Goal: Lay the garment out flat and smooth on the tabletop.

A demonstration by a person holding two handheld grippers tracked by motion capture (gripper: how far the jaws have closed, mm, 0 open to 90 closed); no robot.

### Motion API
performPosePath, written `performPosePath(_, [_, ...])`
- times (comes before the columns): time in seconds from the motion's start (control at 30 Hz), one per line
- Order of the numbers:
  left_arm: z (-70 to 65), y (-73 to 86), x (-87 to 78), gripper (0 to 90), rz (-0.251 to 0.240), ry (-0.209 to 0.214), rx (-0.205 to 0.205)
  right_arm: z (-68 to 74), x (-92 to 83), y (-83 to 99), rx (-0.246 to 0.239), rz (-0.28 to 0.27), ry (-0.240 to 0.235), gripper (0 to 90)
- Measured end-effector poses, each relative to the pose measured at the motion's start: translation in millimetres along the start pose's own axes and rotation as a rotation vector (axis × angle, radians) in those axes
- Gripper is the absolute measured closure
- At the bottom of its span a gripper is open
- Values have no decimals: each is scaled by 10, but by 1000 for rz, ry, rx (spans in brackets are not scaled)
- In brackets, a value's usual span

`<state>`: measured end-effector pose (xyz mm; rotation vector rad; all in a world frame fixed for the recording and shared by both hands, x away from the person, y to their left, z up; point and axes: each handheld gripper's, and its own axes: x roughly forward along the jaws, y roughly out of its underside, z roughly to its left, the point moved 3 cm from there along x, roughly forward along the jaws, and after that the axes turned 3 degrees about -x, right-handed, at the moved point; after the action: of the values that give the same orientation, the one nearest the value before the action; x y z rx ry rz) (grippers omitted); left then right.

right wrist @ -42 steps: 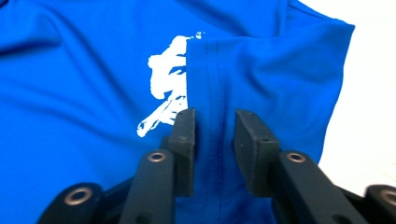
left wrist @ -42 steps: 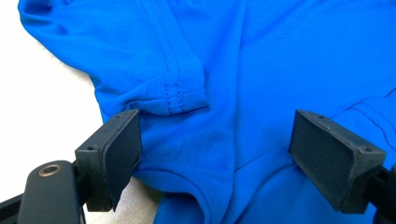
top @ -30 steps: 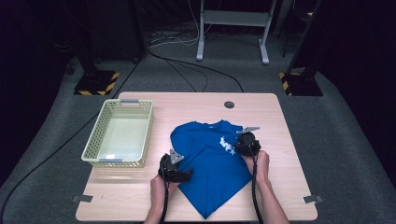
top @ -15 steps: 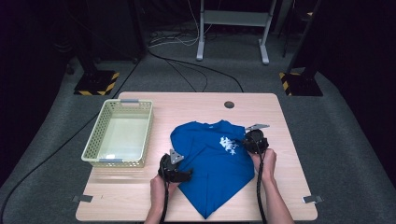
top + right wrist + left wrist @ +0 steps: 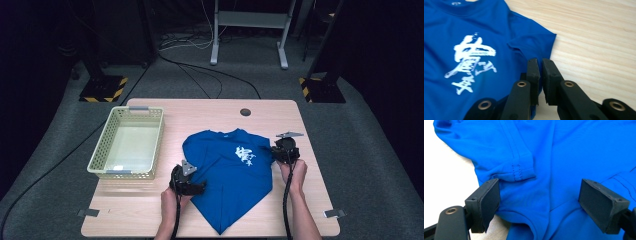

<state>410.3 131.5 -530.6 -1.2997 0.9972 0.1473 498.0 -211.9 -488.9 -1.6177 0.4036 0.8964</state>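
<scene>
Pale wooden desk [image 5: 210, 112] carries the blue cotton T-shirt with white print [image 5: 230, 175] at its middle; your left hand-held gripper [image 5: 539, 202] gapes over it, your right hand-held gripper [image 5: 540, 75] clenches its edge, so tugging risks dragging and bunching it.

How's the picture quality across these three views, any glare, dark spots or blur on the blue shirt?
High view: the table is evenly lit, the floor and room around it nearly black, the T-shirt a little soft. Left gripper view: the bare tabletop at left is blown out white; shirt stitching sharp. Right gripper view: the white print is slightly smeared, the wood grain crisp.
</scene>
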Motion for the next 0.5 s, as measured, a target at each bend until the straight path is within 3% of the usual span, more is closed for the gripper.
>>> performPosePath(0.33, [-1,0,-1,179,0,1,0,-215,3,112,60,16,23,839])
performPosePath(0.5, [-2,1,-2,183,0,2,2,-324,12,212,85,33,57,799])
